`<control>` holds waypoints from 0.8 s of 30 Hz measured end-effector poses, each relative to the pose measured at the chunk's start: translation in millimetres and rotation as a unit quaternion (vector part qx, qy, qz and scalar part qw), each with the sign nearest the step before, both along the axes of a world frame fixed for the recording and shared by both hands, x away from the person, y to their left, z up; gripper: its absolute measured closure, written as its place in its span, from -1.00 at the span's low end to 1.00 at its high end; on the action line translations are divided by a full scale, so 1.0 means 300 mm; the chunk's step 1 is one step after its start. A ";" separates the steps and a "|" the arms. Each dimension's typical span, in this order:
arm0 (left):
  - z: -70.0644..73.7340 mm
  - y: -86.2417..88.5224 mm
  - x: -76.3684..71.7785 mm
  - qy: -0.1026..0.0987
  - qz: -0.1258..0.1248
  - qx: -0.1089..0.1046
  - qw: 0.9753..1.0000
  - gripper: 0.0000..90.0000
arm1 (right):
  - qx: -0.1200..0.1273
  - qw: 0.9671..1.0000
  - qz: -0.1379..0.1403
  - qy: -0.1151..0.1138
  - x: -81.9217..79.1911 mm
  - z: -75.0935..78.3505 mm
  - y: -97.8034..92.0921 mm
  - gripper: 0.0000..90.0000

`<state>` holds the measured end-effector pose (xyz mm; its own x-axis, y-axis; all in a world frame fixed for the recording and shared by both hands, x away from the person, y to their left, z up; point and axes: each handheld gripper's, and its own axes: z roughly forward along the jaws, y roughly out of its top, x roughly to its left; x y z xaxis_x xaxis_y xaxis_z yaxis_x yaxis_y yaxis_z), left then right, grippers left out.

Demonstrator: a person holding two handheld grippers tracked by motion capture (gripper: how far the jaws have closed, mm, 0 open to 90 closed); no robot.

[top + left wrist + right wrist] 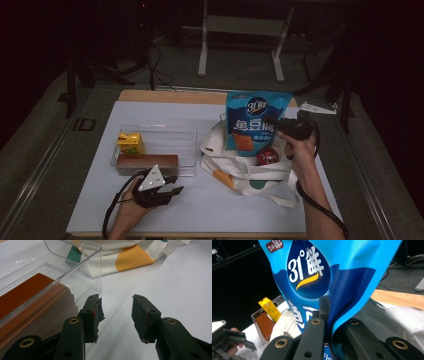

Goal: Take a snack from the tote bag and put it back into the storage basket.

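right gripper (278, 126): jaws clenched on blue foil snack pouch (254, 120), upright above white canvas tote bag (240, 167) | left gripper (116, 312): jaws released, beside clear plastic tray (75, 267) | high view adds red ball (267, 156) in bag

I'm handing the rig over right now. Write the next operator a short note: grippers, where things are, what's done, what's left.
Right gripper: shut on the blue snack bag, held upright over the tote bag.
Left gripper: open, holding nothing, low over the table by the clear tray's near corner.
In the tray: yellow carton and brown box.
Red ball: at the tote's mouth.
Done: snack bag gripped.
Left, probably: lower the snack bag into the tote, then deal with the tray items.
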<state>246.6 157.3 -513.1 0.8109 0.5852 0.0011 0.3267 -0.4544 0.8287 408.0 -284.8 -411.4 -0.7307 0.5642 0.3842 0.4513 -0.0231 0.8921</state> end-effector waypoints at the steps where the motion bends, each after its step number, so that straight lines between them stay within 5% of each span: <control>1: -0.002 0.000 0.000 0.000 0.001 0.000 1.000 0.28 | 0.002 1.000 -0.003 0.003 -0.003 0.009 0.002 1.00; 24: -0.014 0.004 -0.008 0.001 0.005 0.004 1.000 0.28 | 0.021 1.000 -0.005 -0.007 -0.036 0.123 0.038 1.00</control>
<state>244.2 158.6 -517.2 0.8052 0.5929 0.0036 0.3331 -0.4574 0.8246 397.1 -273.4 -374.6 -0.7312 0.5546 0.3972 0.4376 -0.0654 0.8968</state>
